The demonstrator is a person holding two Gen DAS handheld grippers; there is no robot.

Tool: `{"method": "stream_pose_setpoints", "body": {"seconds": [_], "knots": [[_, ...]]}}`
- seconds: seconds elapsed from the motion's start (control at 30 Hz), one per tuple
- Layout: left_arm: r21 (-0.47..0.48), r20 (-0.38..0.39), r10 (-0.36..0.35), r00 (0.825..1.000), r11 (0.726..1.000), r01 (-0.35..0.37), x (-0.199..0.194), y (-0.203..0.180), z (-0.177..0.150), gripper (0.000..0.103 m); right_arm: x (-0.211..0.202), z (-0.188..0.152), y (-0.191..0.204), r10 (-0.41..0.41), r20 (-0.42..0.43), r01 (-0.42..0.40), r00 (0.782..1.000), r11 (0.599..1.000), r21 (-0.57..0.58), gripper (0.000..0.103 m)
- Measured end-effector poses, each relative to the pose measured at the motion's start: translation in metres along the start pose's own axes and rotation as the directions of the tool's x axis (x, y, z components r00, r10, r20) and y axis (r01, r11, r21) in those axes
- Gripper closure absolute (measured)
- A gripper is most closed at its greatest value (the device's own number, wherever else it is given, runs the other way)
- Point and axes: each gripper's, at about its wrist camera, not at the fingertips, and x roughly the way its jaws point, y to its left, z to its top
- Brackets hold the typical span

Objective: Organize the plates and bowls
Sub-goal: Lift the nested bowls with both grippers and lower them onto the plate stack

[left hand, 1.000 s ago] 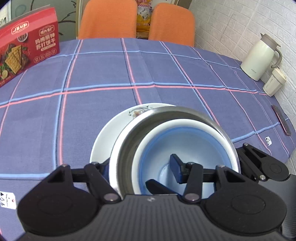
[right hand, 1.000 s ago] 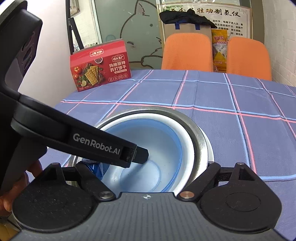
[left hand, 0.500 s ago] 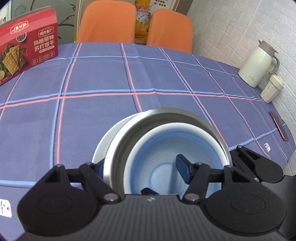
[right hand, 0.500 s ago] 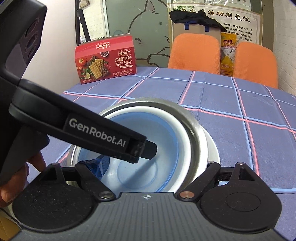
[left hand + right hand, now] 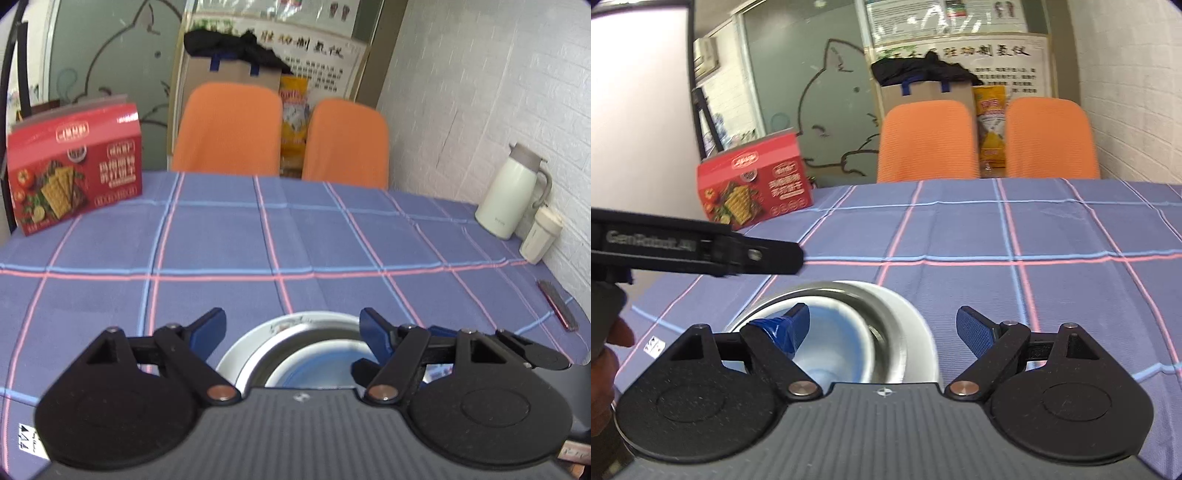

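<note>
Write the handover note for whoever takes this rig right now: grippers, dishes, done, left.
Left gripper: open, holding nothing, above the near edge of the stack.
Right gripper: open, holding nothing, also over the stack; one of its fingers hangs over the blue bowl.
Dishes: blue bowl sits inside the steel bowl, which sits on the white plate, near the front of the table.
Done: the three pieces are nested in one stack.
Left: no other plates or bowls show on the table; check outside the views, then move the stack if it belongs elsewhere.
</note>
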Motion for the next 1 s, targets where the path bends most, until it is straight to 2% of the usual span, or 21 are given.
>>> {"method": "stream_pose_setpoints", "body": {"seconds": [0.27, 0.37, 0.43, 0.6, 0.7, 0.87, 1.0], "knots": [[-0.003, 0.100, 0.026, 0.995, 1.000, -0.026, -0.016, -0.029, -0.007, 0.030, -0.024, -0.009, -0.044, -0.084, 0.012, 0.082, 0.996, 0.987, 0.137, 0.029], [-0.014, 0.117, 0.037, 0.992, 0.999, -0.036, -0.021, -0.041, -0.014, 0.030, -0.034, -0.014, -0.051, -0.121, -0.016, 0.122, 0.993, 0.977, 0.173, 0.029], [-0.030, 0.128, 0.062, 0.990, 0.998, -0.058, -0.026, -0.050, -0.022, 0.030, -0.048, -0.022, -0.054, -0.126, 0.003, 0.124, 0.992, 0.974, 0.189, 0.029], [-0.038, 0.136, 0.101, 0.985, 0.995, -0.097, -0.038, -0.067, -0.048, 0.030, -0.083, -0.044, -0.055, -0.149, 0.076, 0.129, 0.986, 0.968, 0.215, 0.029], [-0.029, 0.157, 0.107, 0.982, 0.994, -0.104, -0.052, -0.075, -0.067, 0.030, -0.099, -0.060, -0.053, -0.162, 0.078, 0.141, 0.984, 0.966, 0.217, 0.029], [0.037, 0.188, 0.128, 0.974, 0.990, -0.137, -0.074, -0.094, -0.100, 0.030, -0.123, -0.086, -0.050, -0.159, 0.083, 0.139, 0.984, 0.969, 0.205, 0.029], [0.064, 0.206, 0.129, 0.970, 0.987, -0.145, -0.092, -0.104, -0.121, 0.030, -0.144, -0.100, -0.042, -0.214, 0.108, 0.192, 0.971, 0.964, 0.185, 0.029]]}}
